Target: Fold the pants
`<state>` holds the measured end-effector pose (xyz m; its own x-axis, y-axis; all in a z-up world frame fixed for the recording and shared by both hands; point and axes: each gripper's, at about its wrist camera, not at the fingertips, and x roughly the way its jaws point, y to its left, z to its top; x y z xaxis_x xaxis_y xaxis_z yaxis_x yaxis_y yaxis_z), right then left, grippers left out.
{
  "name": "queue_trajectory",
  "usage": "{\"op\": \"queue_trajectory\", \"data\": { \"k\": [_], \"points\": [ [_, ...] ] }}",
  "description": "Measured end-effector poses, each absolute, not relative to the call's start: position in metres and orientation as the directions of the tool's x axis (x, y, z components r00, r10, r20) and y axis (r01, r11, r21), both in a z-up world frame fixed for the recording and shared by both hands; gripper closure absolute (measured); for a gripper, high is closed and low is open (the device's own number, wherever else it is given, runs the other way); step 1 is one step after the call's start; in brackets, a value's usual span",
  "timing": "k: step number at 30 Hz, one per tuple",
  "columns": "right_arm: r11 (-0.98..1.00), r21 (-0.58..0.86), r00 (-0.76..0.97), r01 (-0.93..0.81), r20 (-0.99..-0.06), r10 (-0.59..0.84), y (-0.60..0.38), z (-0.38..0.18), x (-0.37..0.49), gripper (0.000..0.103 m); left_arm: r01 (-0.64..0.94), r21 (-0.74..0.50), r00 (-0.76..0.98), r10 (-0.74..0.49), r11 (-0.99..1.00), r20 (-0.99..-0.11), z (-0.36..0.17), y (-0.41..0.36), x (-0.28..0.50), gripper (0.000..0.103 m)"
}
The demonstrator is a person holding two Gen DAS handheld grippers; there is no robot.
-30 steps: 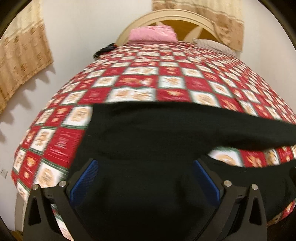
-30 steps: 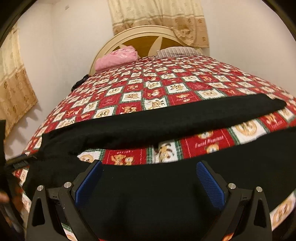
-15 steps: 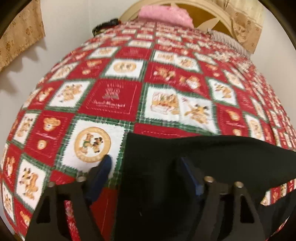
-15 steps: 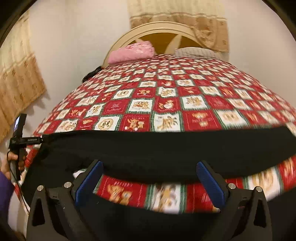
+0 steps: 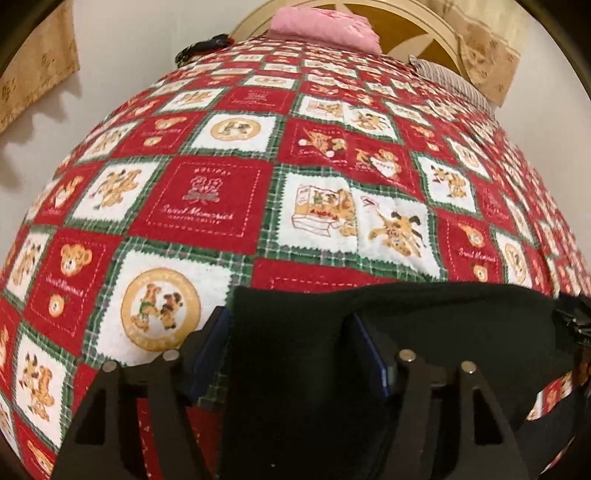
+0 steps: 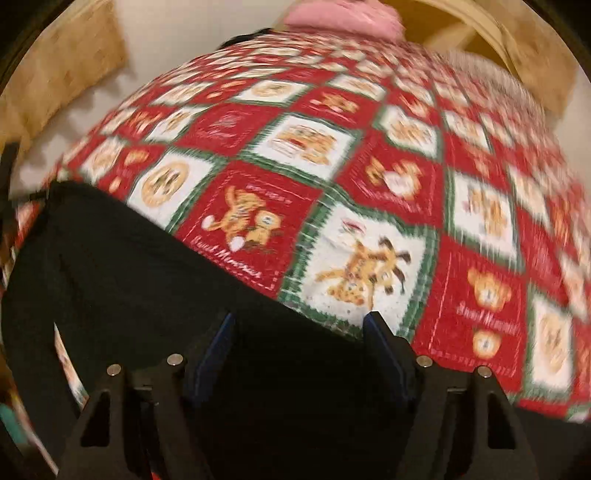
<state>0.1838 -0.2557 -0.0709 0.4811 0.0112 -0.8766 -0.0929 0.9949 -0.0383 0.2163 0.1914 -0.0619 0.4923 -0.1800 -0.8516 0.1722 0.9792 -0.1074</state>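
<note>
Black pants (image 5: 424, 325) lie on a red, white and green patchwork bedspread (image 5: 207, 206) near the bed's front edge. My left gripper (image 5: 290, 332) is open, its blue-padded jaws astride the pants' left corner at the far edge of the fabric. In the right wrist view the pants (image 6: 122, 266) run from the left side down under my right gripper (image 6: 299, 332). That gripper is open with its jaws astride the pants' far edge. This view is motion-blurred. Cloth lies between the jaws of both grippers.
A pink pillow (image 5: 325, 29) and a striped pillow (image 5: 454, 85) lie at the cream headboard (image 5: 417, 22). A dark object (image 5: 203, 46) sits at the bed's far left edge. Beige curtains (image 5: 37, 70) hang on the white wall.
Both grippers have dropped low and moved forward to the pants' far edge. Their jaws stand narrower than a second ago. The right view has swung left and blurred.
</note>
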Motion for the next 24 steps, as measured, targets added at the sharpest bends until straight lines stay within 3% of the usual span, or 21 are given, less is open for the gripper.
{"op": "queue_trajectory", "data": {
  "k": [1,2,6,7,11,17,24],
  "points": [
    [0.992,-0.05,0.479,-0.117,-0.878,0.012,-0.251,-0.069,0.183,0.057,0.182,-0.104,0.503,-0.183,0.978,-0.845,-0.061,0.19,0.216,0.039],
    [0.988,-0.008,0.459,-0.152,-0.886,0.063,-0.248,-0.067,0.183,0.095,0.183,-0.103,0.506,-0.184,0.978,-0.843,-0.061,0.189,0.219,0.041],
    [0.99,-0.064,0.516,-0.125,-0.856,0.009,-0.241,-0.043,0.176,0.096,0.174,-0.169,0.487,-0.234,0.97,-0.842,-0.054,0.188,0.225,0.065],
    [0.991,-0.065,0.542,-0.116,-0.841,0.008,-0.241,-0.035,0.172,0.096,0.172,-0.198,0.49,-0.259,0.965,-0.832,-0.047,0.19,0.225,0.067],
    [0.998,0.002,0.694,-0.067,-0.719,0.048,-0.244,0.021,0.139,0.097,0.187,-0.227,0.575,-0.294,0.956,-0.764,-0.008,0.195,0.209,0.067],
    [0.989,0.042,0.801,-0.143,-0.582,0.14,-0.209,0.071,0.061,0.098,0.238,-0.274,0.687,-0.361,0.932,-0.631,0.041,0.213,0.158,0.067],
    [0.972,0.038,0.786,-0.232,-0.581,0.21,-0.16,0.049,-0.036,0.098,0.281,-0.292,0.755,-0.398,0.914,-0.521,0.037,0.242,0.073,0.066]
  ]
}}
